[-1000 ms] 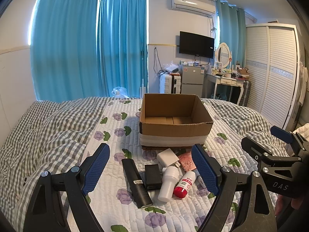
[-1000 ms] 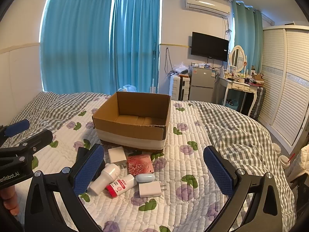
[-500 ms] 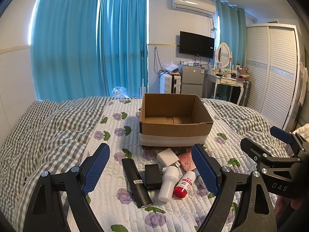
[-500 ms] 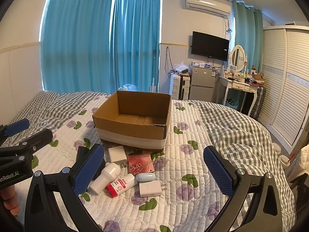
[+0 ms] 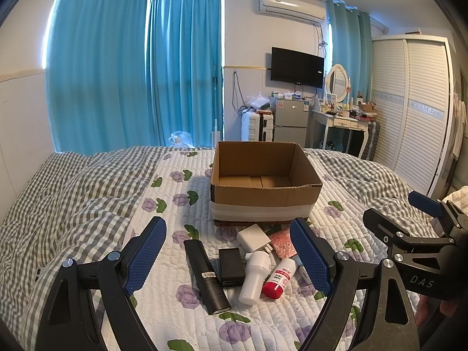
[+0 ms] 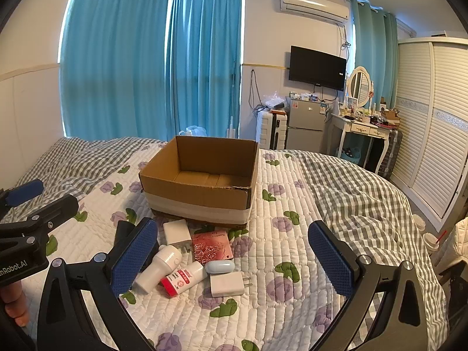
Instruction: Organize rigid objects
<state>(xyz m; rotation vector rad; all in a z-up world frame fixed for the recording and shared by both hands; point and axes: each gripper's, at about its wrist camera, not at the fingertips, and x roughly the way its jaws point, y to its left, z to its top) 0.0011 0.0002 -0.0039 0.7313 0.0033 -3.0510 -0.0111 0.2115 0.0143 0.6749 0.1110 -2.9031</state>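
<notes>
An open, empty cardboard box (image 5: 264, 188) (image 6: 201, 184) sits mid-bed. Before it lie a long black remote (image 5: 206, 278), a black block (image 5: 231, 266), a white bottle (image 5: 254, 278) (image 6: 158, 266), a red-capped tube (image 5: 278, 278) (image 6: 182, 278), two white chargers (image 5: 253, 234) (image 6: 226, 283), a pink card (image 6: 212, 247) and a pale blue case (image 6: 219, 266). My left gripper (image 5: 228, 256) is open above the pile. My right gripper (image 6: 231, 259) is open, to its right.
The bed has a white flowered quilt (image 6: 280, 234) and grey checked blankets (image 5: 73, 199) on both sides. Beyond the bed stand blue curtains, a suitcase, a small fridge (image 5: 291, 122), a dressing table and a white wardrobe (image 6: 433, 134).
</notes>
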